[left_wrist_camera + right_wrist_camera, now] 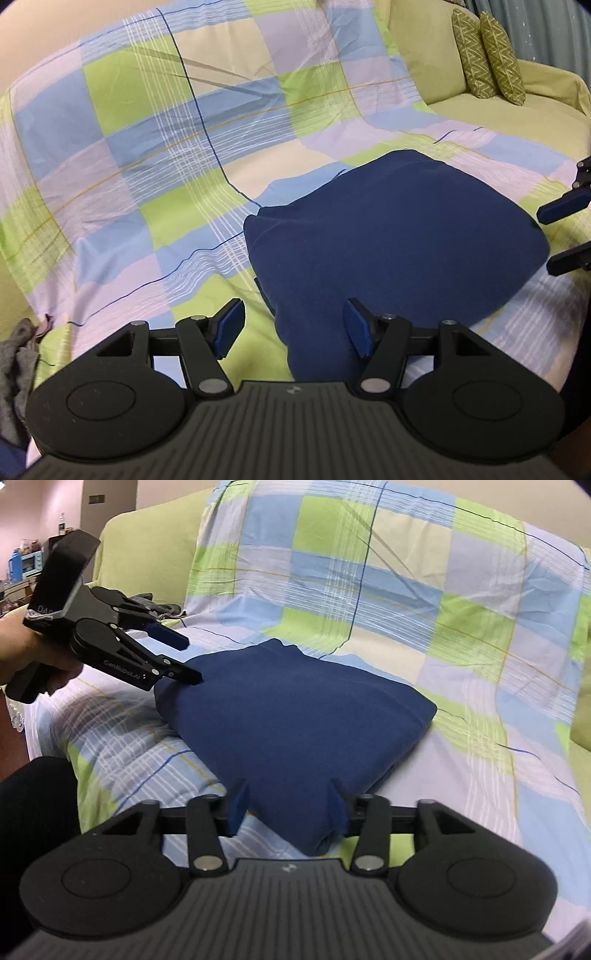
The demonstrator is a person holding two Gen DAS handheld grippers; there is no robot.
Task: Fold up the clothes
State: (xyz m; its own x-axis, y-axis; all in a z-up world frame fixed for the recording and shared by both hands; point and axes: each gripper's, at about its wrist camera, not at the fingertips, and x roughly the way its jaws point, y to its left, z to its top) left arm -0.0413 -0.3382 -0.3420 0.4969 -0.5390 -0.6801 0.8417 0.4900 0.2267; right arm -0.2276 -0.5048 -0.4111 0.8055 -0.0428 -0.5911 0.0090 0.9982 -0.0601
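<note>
- Two grippers sit at the near edge of a folded dark blue cloth (391,243), one at each near corner.
- The blue cloth lies on a checked sheet (147,155) of green, blue, purple and cream squares. The sheet covers a green sofa (517,110).
- The left gripper (293,326) is wide open. The left near corner of the cloth lies between its blue pads (229,325). It is not squeezing anything.
- The right gripper (290,806) is wide open too. The right near corner of the cloth pokes in between its fingers, and they do not pinch it.
- In the right view, a hand (22,653) holds the left gripper at the far left, with its tips just at the cloth's edge.
- Two green patterned cushions (487,55) stand far off on the right of the sofa.
- A grey cloth (16,365) lies bunched up near the left edge.
</note>
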